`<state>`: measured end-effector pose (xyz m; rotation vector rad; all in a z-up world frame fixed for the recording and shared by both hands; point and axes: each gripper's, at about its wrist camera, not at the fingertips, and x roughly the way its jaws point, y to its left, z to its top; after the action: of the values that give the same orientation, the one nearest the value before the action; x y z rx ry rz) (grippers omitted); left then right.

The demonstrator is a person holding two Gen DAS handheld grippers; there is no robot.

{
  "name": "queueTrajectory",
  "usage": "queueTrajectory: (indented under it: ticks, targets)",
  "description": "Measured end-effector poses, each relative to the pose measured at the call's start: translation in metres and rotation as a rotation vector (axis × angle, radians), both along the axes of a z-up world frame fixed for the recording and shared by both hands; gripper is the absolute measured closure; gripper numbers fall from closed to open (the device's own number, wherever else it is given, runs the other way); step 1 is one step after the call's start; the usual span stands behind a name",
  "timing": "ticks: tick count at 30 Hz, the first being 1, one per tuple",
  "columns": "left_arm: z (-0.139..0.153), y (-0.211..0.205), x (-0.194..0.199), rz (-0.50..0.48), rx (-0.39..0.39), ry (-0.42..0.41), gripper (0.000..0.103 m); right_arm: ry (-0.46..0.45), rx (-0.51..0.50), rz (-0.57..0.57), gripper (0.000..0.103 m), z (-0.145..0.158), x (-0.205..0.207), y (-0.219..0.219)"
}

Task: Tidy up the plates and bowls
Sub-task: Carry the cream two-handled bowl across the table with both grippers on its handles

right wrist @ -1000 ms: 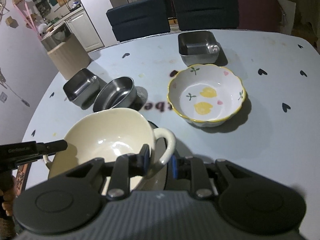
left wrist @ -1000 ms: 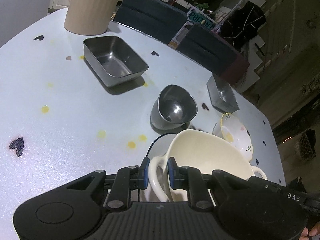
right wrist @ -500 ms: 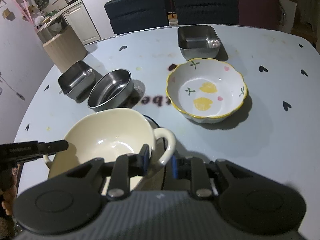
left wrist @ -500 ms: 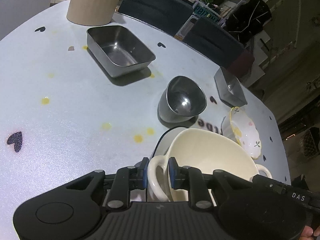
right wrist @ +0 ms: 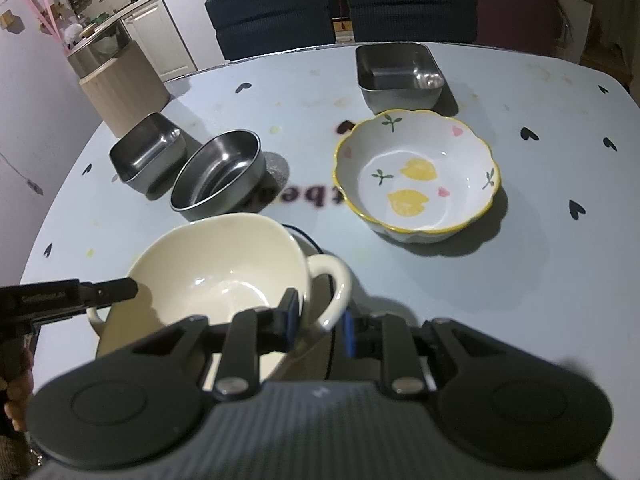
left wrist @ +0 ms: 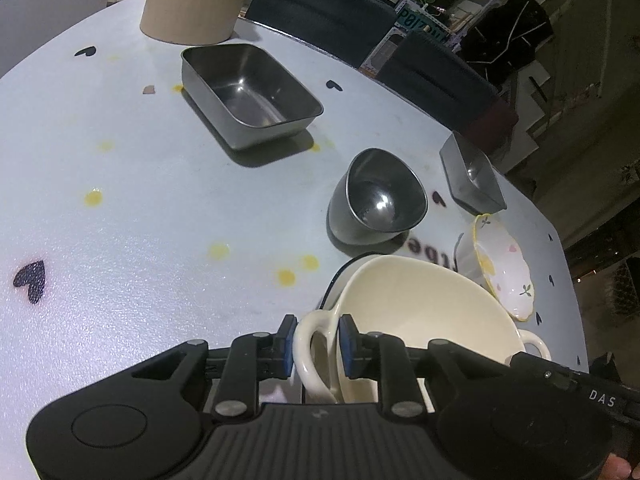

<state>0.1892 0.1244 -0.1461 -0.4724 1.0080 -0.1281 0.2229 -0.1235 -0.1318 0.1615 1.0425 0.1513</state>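
Left wrist view: the left gripper (left wrist: 314, 340) has its blue pads on either side of one loop handle of the cream two-handled bowl (left wrist: 420, 312), and they look to be touching it, so it holds the bowl by that handle. The bowl sits low over a dark-rimmed plate (left wrist: 334, 284) whose edge peeks out beneath; whether it rests on the plate I cannot tell. Beyond it on the pale blue table (left wrist: 140, 240) stand a round steel bowl (left wrist: 378, 200), a rectangular steel tray (left wrist: 250, 94), a smaller steel tray (left wrist: 472, 178) and a flowered bowl (left wrist: 502, 268).

To do this step well, I judge both handles should stay level (a tilt would slide the bowl off the plate) and the pads should let go only once the bowl is seated.

Right wrist view: the right gripper (right wrist: 318, 320) has its jaws narrow around the opposite handle, one pad inside the loop and one outside; it grips the same cream bowl. The flowered bowl lies just beyond to the right, well apart from it.

Against the earlier frames, the left view shows the steel tray and round bowl nearer the centre, and the beige container (left wrist: 196, 0) is cut off more at the top. Both grips look unchanged.
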Motion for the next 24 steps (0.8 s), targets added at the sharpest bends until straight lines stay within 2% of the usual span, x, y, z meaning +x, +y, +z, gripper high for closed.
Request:
queueTrajectory:
  ticks: [11,24]
  targets:
    - [-0.0011,-0.0002,0.0009,0.003,0.008,0.001,0.077,-0.003,-0.029,0.021,0.075,0.0007,0.0001,0.0027]
    - [-0.0004,-0.0054,0.0006,-0.022,0.053,0.001,0.075,0.011,-0.059,0.063,0.074,0.0004,-0.0025,0.0013]
